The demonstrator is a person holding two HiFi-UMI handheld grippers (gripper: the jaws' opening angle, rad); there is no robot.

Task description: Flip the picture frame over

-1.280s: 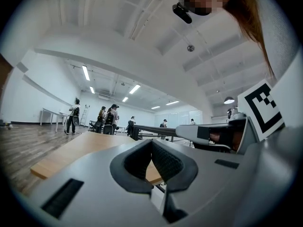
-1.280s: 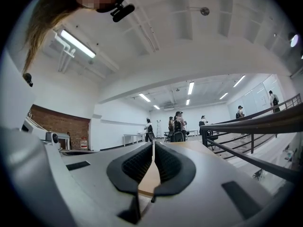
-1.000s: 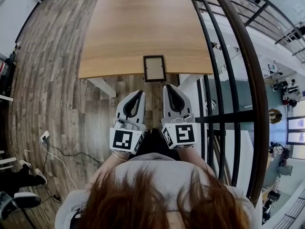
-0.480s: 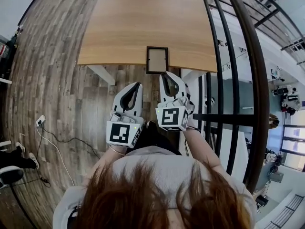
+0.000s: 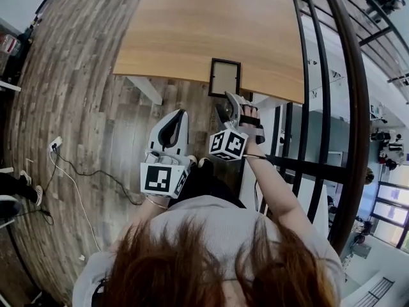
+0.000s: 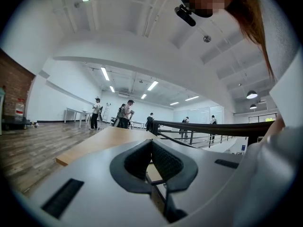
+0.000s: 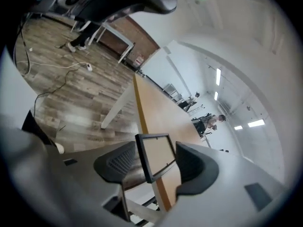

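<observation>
A plank floor point(image 5: 77, 107) fills the left of the head view and a black railing point(image 5: 323, 107) curves down the right. Between them stands the long wooden desk point(image 5: 192, 24), its top bare apart from one object. That object is the picture frame point(image 5: 225, 77), dark-rimmed with a pale centre. It lies flat at the desk's near edge, towards the railing end, with its lower short side almost flush with that edge. Nothing about it yet suggests the flip has begun.

The frame's long axis runs away from the person, roughly in line with the right claw point(image 5: 229, 102). That claw sits just below the frame in the head view, tipped downward towards it, and is clearly the nearer of the two. Its jaws are opening. In the right gripper view the frame shows in the gap between the two pads, which stand apart on either side of it and do not press on it. Whether the tips have already reached the frame's near edge or are just short of it is hard to judge from these angles.

The left claw point(image 5: 177, 115) hangs further left over the floor, short of the desk and well off the frame's line. Its jaws are pressed together at the tips with nothing between them.

The coming move probably turns on the right claw straddling that near short side squarely.
</observation>
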